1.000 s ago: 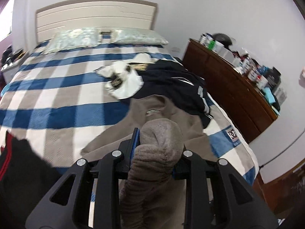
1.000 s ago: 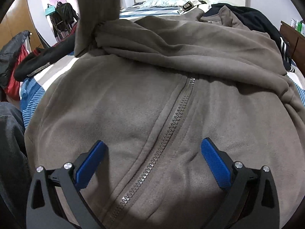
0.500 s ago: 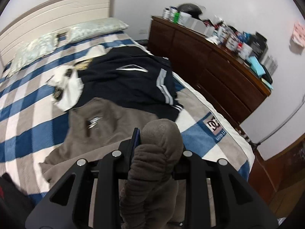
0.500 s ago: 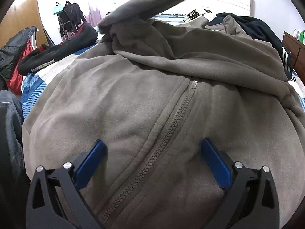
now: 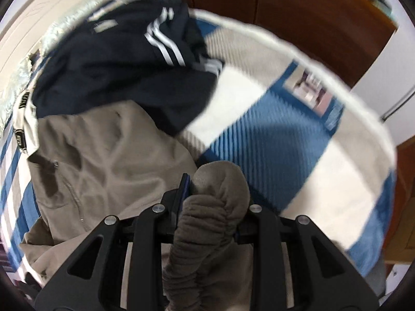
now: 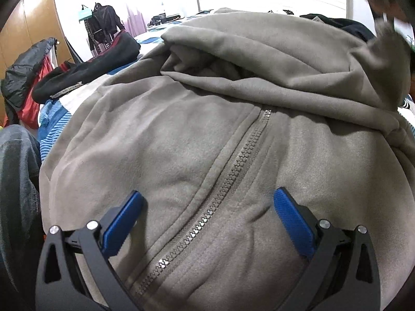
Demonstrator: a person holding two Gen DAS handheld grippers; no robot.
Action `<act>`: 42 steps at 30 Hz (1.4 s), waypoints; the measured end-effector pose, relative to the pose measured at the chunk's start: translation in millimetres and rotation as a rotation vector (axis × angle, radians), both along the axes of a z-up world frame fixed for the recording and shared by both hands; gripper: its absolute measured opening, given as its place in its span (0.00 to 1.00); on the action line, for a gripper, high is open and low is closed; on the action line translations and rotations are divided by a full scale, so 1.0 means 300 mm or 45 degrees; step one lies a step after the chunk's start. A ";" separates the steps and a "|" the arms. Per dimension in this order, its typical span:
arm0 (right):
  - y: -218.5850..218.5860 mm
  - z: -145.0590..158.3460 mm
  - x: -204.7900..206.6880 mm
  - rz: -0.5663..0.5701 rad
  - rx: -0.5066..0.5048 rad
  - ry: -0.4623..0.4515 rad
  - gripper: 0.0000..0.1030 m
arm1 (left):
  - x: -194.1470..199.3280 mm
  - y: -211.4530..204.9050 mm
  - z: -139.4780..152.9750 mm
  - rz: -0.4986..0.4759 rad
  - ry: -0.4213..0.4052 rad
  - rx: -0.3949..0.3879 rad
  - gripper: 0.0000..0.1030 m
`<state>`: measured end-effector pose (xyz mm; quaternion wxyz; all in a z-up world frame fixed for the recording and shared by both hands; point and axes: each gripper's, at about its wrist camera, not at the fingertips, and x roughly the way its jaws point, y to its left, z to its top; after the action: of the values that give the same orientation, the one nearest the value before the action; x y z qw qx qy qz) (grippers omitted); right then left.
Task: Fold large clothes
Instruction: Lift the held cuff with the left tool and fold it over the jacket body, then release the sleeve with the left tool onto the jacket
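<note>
Left gripper (image 5: 211,194): fingers clamped on the fleece cuff (image 5: 220,189). Right gripper (image 6: 208,207): fingers apart, straddling the zipper (image 6: 220,184) of the grey fleece jacket (image 6: 181,134). Jacket lay spread across the bed (image 5: 298,134) near its foot edge. Beyond: navy striped garment (image 5: 116,72); wooden dresser (image 5: 285,13) past the bed's side edge.

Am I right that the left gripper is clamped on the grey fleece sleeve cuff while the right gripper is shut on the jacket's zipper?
Not quite. The right gripper is open, as the right wrist view shows: its jaws stand wide apart, straddling the zipper of the grey fleece jacket. The left gripper is indeed clamped on the sleeve cuff.
</note>
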<state>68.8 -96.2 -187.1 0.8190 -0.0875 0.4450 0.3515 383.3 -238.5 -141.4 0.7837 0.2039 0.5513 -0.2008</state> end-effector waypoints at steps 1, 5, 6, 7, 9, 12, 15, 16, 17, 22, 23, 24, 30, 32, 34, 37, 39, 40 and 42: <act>-0.003 0.001 0.002 0.002 0.006 0.008 0.96 | 0.006 -0.011 -0.034 -0.005 0.024 0.035 0.26; -0.028 0.006 0.010 0.022 0.043 0.035 0.96 | 0.003 -0.084 -0.188 -0.079 0.092 0.249 0.27; -0.034 0.005 0.011 0.030 0.052 0.038 0.96 | 0.006 -0.097 -0.221 -0.083 0.098 0.298 0.27; -0.039 0.005 0.011 0.036 0.059 0.039 0.96 | 0.010 -0.104 -0.235 -0.081 0.101 0.318 0.27; -0.043 0.005 0.010 0.044 0.068 0.038 0.96 | 0.023 -0.110 -0.244 -0.066 0.116 0.342 0.31; -0.044 0.006 0.002 0.046 0.056 0.017 0.96 | 0.024 -0.102 -0.224 -0.060 0.096 0.372 0.55; -0.027 0.001 -0.014 0.064 0.036 -0.026 0.96 | -0.011 -0.058 -0.146 -0.061 0.121 0.238 0.95; -0.026 0.001 -0.019 0.068 0.032 -0.039 0.96 | -0.027 -0.050 -0.121 -0.063 0.108 0.215 0.95; -0.026 0.001 -0.022 0.069 0.030 -0.049 0.96 | -0.051 -0.039 -0.083 -0.072 0.071 0.200 0.95; -0.044 0.019 -0.036 0.070 0.060 -0.078 0.96 | -0.178 0.084 0.134 -0.076 -0.021 0.005 0.95; -0.059 0.031 -0.037 0.067 0.091 -0.069 0.96 | -0.194 0.122 0.179 -0.062 -0.027 -0.025 0.95; -0.079 0.046 -0.036 0.057 0.130 -0.051 0.95 | -0.229 0.187 0.219 -0.039 -0.040 -0.061 0.95; -0.270 0.176 0.011 -0.137 0.379 0.048 0.96 | -0.390 0.577 0.270 0.167 -0.106 -0.216 0.95; -0.353 0.234 0.040 -0.207 0.471 0.057 0.96 | -0.440 0.689 0.260 0.214 -0.146 -0.235 0.95; -0.428 0.287 0.076 -0.261 0.545 0.062 0.96 | -0.524 0.796 0.228 0.259 -0.186 -0.252 0.95; -0.527 0.354 0.169 -0.350 0.579 0.046 0.96 | -0.631 0.899 0.169 0.283 -0.248 -0.280 0.95; -0.568 0.372 0.260 -0.408 0.569 0.062 0.96 | -0.685 0.939 0.133 0.305 -0.274 -0.302 0.95; -0.582 0.371 0.293 -0.431 0.570 0.071 0.96 | -0.715 0.960 0.104 0.318 -0.272 -0.338 0.95; -0.616 0.353 0.379 -0.495 0.587 0.109 0.96 | -0.757 0.988 0.049 0.333 -0.254 -0.406 0.95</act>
<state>182.5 -280.9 -81.1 0.8497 0.2024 0.3959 0.2835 156.3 58.0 -126.8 0.8761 0.0231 0.4540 -0.1609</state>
